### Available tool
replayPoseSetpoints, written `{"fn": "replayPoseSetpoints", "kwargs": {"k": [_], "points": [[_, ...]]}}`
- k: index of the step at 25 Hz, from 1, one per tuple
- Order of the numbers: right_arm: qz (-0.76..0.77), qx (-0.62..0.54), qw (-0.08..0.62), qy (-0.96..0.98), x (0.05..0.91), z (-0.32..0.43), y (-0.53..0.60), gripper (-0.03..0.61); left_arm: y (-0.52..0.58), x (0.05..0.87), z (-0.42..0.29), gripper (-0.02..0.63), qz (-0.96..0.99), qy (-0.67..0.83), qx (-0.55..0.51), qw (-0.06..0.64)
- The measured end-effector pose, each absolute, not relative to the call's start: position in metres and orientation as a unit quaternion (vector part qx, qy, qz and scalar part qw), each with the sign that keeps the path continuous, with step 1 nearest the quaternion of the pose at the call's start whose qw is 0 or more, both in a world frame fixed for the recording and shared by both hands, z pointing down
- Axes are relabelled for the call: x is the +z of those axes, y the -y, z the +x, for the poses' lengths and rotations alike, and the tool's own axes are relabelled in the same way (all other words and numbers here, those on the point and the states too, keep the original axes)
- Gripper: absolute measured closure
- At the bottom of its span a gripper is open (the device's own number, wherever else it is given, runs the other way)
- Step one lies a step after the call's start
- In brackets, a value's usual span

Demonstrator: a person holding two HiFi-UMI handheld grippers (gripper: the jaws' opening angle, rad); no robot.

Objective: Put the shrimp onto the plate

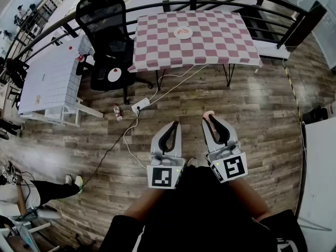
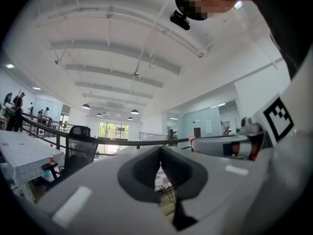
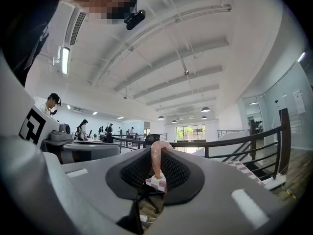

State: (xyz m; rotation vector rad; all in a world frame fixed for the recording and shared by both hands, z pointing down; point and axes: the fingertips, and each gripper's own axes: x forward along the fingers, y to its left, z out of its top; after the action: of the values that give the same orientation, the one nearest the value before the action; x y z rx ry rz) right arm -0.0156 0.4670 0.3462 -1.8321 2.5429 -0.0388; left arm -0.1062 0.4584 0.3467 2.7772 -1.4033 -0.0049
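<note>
Quick rundown of the setup, 3 views. The head view sits on the person's head and looks forward and steeply down. It's mostly wooden floor (image 1: 252, 119), with the left gripper (image 1: 174, 125) and right gripper (image 1: 209, 116) close in at bottom centre and the checkered table (image 1: 194, 41) far off near the top.

The 2 gripper views ride right behind their own jaws, super close, and face level along them. Both look at that same table and the railing (image 2: 122, 142), with ceiling (image 2: 122, 48) filling the upper half. Each catches the other gripper at its side edge and the head camera (image 2: 180, 19) up top.
</note>
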Motion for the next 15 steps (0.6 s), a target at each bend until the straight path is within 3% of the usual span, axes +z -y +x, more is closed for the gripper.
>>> {"fn": "replayPoseSetpoints", "kwargs": {"k": [15], "points": [[-0.633, -0.033, 0.037, -0.773, 0.360, 0.062, -0.483, 0.511, -0.439, 0.367, -0.099, 0.603, 0.886, 0.463, 0.023, 0.005]]}}
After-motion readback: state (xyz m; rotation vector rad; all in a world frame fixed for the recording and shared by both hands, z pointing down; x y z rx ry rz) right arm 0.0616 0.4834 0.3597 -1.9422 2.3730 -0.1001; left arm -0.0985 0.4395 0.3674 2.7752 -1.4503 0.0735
